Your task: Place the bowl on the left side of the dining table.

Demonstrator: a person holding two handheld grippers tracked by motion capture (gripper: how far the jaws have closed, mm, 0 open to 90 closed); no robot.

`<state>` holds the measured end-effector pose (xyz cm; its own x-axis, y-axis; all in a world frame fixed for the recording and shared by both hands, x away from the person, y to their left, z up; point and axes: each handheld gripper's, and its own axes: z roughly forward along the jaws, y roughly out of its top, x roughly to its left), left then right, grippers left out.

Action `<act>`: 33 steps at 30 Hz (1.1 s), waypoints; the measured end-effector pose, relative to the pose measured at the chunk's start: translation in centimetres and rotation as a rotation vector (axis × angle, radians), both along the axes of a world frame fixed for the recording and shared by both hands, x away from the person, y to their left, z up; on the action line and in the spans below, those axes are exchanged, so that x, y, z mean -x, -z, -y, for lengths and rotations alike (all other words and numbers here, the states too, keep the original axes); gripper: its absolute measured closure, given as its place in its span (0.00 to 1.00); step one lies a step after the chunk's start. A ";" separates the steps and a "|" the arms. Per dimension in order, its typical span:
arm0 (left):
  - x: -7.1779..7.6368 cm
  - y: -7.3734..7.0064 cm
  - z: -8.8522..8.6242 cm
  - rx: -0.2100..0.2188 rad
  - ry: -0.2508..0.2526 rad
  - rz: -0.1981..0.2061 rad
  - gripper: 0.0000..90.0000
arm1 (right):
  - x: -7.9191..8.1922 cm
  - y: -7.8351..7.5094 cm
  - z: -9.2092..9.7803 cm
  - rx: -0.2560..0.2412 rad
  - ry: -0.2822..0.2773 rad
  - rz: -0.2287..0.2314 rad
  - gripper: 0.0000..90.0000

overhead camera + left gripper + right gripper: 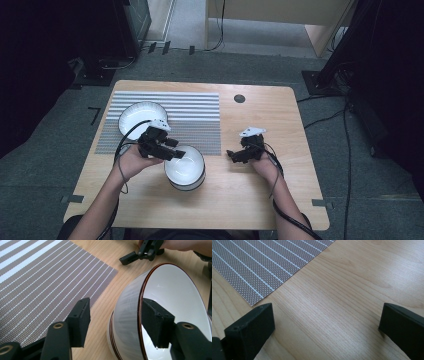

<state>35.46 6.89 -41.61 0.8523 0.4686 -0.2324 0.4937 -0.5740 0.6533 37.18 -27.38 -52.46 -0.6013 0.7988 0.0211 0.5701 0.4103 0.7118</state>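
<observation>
A white bowl (pixel 186 169) with a thin brown rim sits on the wooden table near the front centre. In the left gripper view the bowl (pixel 172 292) looks tilted, and a second brown rim below it suggests another bowl stacked under it. My left gripper (pixel 176 152) is open and straddles the bowl's left rim. One jaw is outside the wall and the other inside, with a gap still on the outer side (pixel 115 306). My right gripper (pixel 232 155) stands wide open low over bare wood to the right of the bowl, with nothing between its jaws (pixel 327 312).
A grey striped placemat (pixel 192 117) covers the table's back left, with a white plate (pixel 142 116) on its left part. The mat's corner (pixel 259 267) lies just ahead of the right gripper. The table has a dark round hole (pixel 239 98) near its far edge.
</observation>
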 end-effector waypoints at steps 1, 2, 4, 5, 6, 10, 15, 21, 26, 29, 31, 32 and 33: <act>0.0 0.0 0.0 -0.001 -0.004 0.001 0.49 | 0.0 0.0 0.0 0.000 0.000 0.000 0.00; 0.0 0.0 0.0 -0.001 -0.004 0.001 0.50 | 0.0 0.0 0.0 0.000 0.000 0.000 0.00; -0.1 0.2 0.1 0.001 -0.009 -0.006 0.51 | 0.0 0.0 0.0 0.000 0.000 0.000 0.00; -0.2 0.4 0.1 0.000 -0.015 -0.014 0.52 | 0.0 0.0 0.0 0.000 0.000 0.000 0.00; -0.2 0.4 0.1 0.000 -0.015 -0.014 0.53 | 0.0 0.0 0.0 0.000 0.000 0.000 0.00; -0.3 0.7 0.2 -0.001 -0.013 -0.027 0.56 | 0.0 0.0 0.0 0.000 0.000 0.000 0.00; -0.5 1.0 0.2 0.001 -0.030 -0.054 0.62 | 0.0 0.0 0.0 0.000 0.000 0.000 0.00; -0.5 1.2 0.5 -0.012 -0.027 -0.081 0.70 | 0.0 0.0 0.0 0.000 0.000 0.000 0.00; -0.6 1.3 0.5 -0.021 -0.040 -0.116 0.76 | 0.0 0.0 0.0 0.000 0.000 0.000 0.00; -0.8 1.3 0.4 0.025 -0.035 -0.174 0.78 | 0.0 0.0 0.0 0.000 0.000 0.000 0.00; -0.8 1.3 0.4 0.029 -0.038 -0.166 0.82 | 0.0 0.0 0.0 0.000 0.000 0.000 0.00; -0.9 1.4 0.3 0.029 -0.037 -0.170 0.84 | 0.0 0.0 0.0 0.000 0.000 0.000 0.00; -0.9 1.4 0.3 0.029 -0.037 -0.170 0.84 | 0.0 0.0 0.0 0.000 0.000 0.000 0.00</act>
